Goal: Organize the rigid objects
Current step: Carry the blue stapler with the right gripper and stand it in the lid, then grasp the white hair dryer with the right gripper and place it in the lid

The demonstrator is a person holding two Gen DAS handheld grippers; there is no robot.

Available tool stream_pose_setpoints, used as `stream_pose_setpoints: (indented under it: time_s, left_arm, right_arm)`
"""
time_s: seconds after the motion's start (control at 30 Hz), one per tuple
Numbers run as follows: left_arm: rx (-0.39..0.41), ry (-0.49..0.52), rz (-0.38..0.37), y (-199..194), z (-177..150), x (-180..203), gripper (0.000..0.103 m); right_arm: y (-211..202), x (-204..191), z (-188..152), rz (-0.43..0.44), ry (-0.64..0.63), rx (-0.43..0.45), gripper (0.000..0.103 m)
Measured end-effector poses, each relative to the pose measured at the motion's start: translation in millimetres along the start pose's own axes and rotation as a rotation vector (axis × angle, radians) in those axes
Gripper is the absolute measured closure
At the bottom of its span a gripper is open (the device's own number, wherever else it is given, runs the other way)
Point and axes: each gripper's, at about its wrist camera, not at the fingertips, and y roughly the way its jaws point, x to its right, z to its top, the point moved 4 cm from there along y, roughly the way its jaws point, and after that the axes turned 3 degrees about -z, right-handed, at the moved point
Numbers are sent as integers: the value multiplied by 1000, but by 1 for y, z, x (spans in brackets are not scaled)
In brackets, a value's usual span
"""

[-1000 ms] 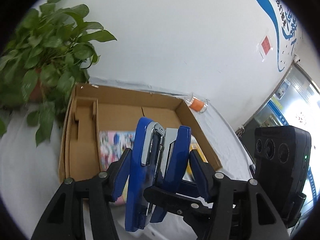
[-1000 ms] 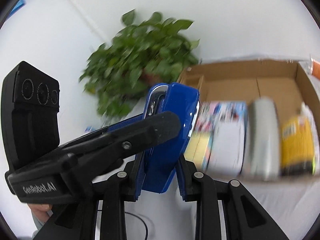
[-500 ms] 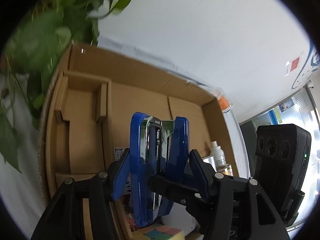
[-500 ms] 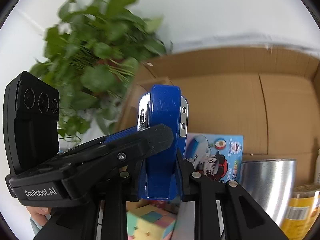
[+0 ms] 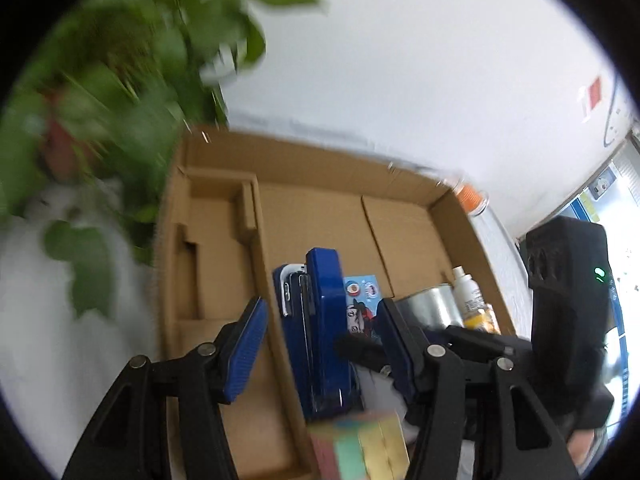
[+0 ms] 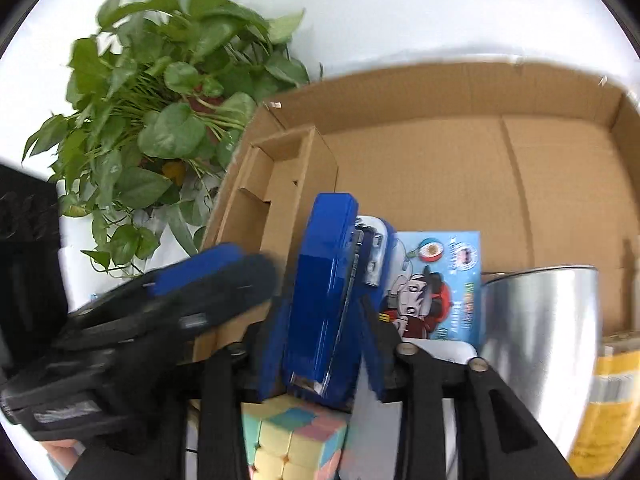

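A blue stapler lies inside the cardboard box, beside the box's inner divider. My left gripper is open, its blue pads apart on either side of the stapler and not touching it. In the right wrist view the stapler stands between my right gripper's pads; the jaws look slightly apart and I cannot tell whether they still pinch it. A pastel puzzle cube sits just below the stapler, also in the left wrist view.
In the box lie a cartoon booklet, a metal can, a yellow packet and a small white bottle. A potted green plant stands left of the box. An orange-capped container sits behind the box's right corner.
The stapler came down from above the table into the box. My left gripper opened and let go of it. The right gripper's jaws loosened around it.
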Motion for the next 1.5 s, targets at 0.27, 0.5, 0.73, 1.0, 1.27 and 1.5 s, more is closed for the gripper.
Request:
stream_pose_setpoints:
  time_s: [0.27,0.5,0.73,1.0,1.27,1.5]
  left_arm:
    - [373,188,285,-125,-72,51,0]
    - [355,140,256,-137,-136,66,96]
    - [358,-118,309,-140,-191,52,1]
    - [185,-187,102,-96,-238,62,1]
    - [-10,-290,-156,-33,-265,64,29]
    - [-61,-258,-111,-19,-281,61,72]
  right_arm:
    - [-112,-13,-88,-204,-216,363,0]
    - [-129,-16,-184,-155,-341,338,73]
    - [-136,2,-250,-99,-345,377,2]
    - [-99,1,-301,-27,-453,206,11]
    - [-56,-1,-320,-38,-431,25,72]
    - [-51,-19,-331,-25,-404,4,71]
